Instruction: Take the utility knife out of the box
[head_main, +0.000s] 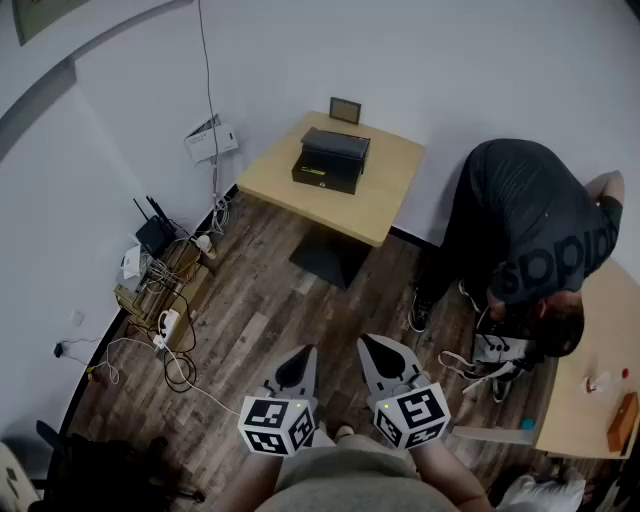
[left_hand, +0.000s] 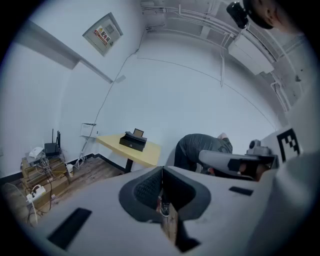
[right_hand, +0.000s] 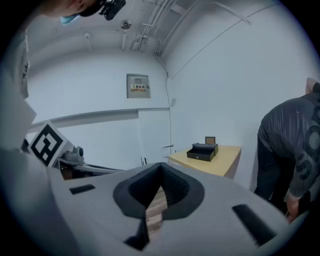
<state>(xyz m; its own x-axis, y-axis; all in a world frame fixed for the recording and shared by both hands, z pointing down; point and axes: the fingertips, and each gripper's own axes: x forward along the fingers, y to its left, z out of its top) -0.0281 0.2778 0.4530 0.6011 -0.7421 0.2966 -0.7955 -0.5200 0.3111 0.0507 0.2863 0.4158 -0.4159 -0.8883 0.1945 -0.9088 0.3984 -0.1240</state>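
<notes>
Hovering well short of the table (head_main: 392, 195), the left gripper (head_main: 298, 368) and right gripper (head_main: 385, 360) are pressed together, empty. On the table sits the black box (head_main: 331, 160); the utility knife is unseen, probably light and rigid, best pinched mid-handle.

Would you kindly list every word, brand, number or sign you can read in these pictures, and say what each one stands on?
"adidas": white letters, seen upside down, on the back of the person's dark top.
Wall sign: red-and-white print, too small to read.
Box: a small yellowish mark on its front, unreadable.
</notes>
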